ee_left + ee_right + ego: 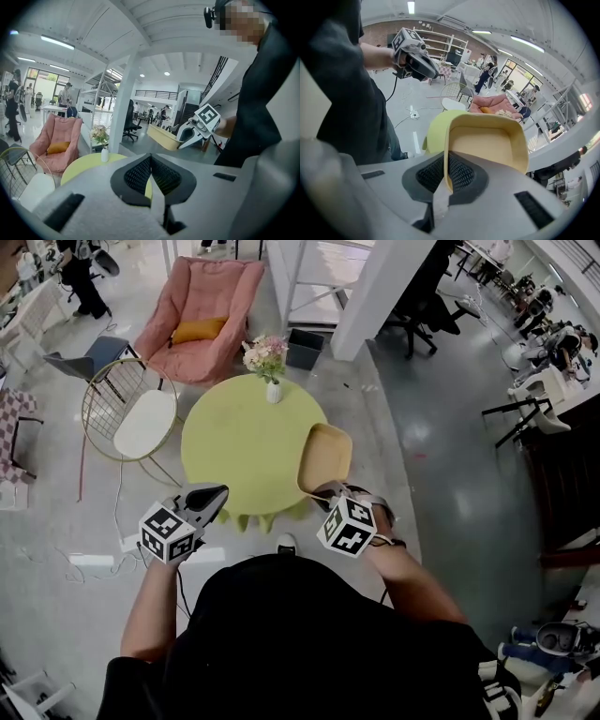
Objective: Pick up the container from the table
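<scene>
My right gripper (447, 165) pinches the container (485, 140) by one rim — could pivot, slip out; left gripper (151, 165) closed, empty.

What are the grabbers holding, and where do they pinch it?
The right gripper pinches the container by its side wall at the rim; the left gripper holds nothing.

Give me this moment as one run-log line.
right hand-held gripper: shut on container rim | container: lifted, tilted, over table edge | left hand-held gripper: shut, empty | table: vase on it
</scene>
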Demonstrator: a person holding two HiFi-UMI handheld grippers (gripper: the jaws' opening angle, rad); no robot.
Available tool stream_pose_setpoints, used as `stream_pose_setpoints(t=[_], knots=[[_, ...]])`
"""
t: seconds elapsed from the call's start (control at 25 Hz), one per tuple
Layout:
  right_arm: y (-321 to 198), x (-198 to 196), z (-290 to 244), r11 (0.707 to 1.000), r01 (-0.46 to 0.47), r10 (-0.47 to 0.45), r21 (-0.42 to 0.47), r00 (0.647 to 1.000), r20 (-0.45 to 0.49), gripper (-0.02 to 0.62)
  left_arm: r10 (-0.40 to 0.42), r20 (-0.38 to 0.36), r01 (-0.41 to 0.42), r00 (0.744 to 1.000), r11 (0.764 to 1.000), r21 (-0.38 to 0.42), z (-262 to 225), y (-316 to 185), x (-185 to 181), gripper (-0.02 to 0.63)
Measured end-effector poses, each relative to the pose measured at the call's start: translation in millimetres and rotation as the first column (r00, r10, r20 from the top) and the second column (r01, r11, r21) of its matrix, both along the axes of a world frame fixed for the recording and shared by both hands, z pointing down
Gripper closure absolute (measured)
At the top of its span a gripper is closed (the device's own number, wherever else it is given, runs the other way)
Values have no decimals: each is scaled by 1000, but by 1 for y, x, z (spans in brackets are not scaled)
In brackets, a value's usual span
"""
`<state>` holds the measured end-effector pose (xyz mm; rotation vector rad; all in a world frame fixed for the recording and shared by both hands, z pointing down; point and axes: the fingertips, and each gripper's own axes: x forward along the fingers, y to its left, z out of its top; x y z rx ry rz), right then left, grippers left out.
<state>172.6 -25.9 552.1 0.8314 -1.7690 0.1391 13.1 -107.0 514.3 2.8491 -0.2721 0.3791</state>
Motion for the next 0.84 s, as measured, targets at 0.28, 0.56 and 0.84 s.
stream_pose_setpoints(t=[0.28, 0.56, 0.84], knots=[[-5, 8, -8, 999, 25, -26, 28, 1000, 5, 583, -25, 1, 25, 1000, 1000, -3, -2, 3, 7, 589], [-9, 18, -8, 998, 45, -45, 34, 999, 9, 583, -28, 12, 28, 1000, 1000, -3, -7, 6, 17, 589], [-6, 29, -10, 998, 60, -60, 35, 998, 3, 583, -63, 10, 63, 998, 998, 1, -10, 7, 21, 589]])
